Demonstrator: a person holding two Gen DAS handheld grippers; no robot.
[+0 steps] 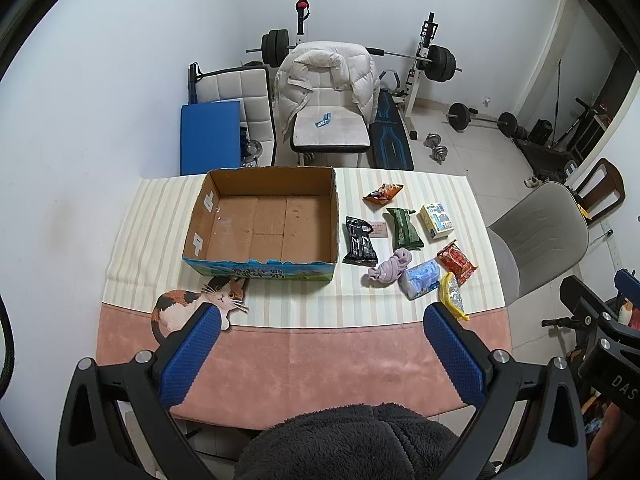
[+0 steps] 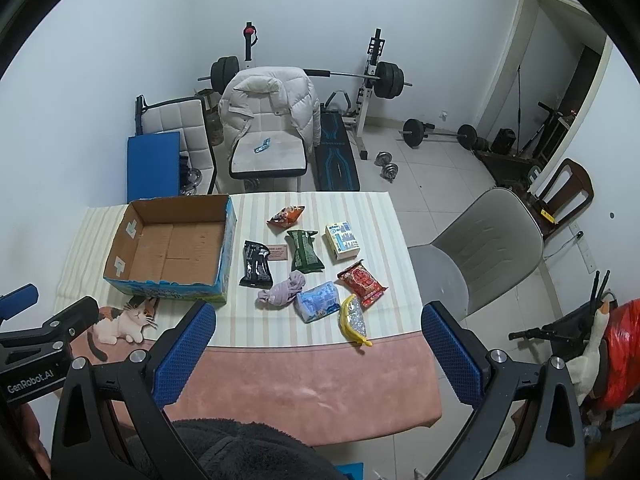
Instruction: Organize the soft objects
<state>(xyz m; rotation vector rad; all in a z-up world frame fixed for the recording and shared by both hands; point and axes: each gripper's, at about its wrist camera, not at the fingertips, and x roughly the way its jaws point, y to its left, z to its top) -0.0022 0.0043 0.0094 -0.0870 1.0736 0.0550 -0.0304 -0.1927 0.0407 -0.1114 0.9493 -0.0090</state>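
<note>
An open, empty cardboard box (image 1: 224, 258) (image 2: 120, 276) stands on the left of the table. A calico cat plush (image 1: 180, 304) (image 2: 124, 320) lies in front of it. To the right of the box lie a purple cloth bundle (image 1: 390, 268) (image 2: 282, 292), a blue tissue pack (image 1: 420, 278) (image 2: 318, 300), a yellow pouch (image 1: 452, 296) (image 2: 354, 320), a red packet (image 1: 456, 262) (image 2: 362, 282), a black packet (image 1: 360, 242) (image 2: 256, 266), a green packet (image 1: 404, 228) (image 2: 304, 254), an orange snack bag (image 1: 382, 194) (image 2: 286, 216) and a small box (image 1: 436, 220) (image 2: 342, 242). My left gripper (image 1: 320, 324) and right gripper (image 2: 318, 324) are open, empty, above the table's near edge.
The table has a striped cloth (image 1: 280, 300) and a pink front strip (image 2: 300, 380). A grey chair (image 2: 480, 248) stands at the right. A white chair with a puffer jacket (image 1: 328, 96) and weight-lifting gear stand behind the table.
</note>
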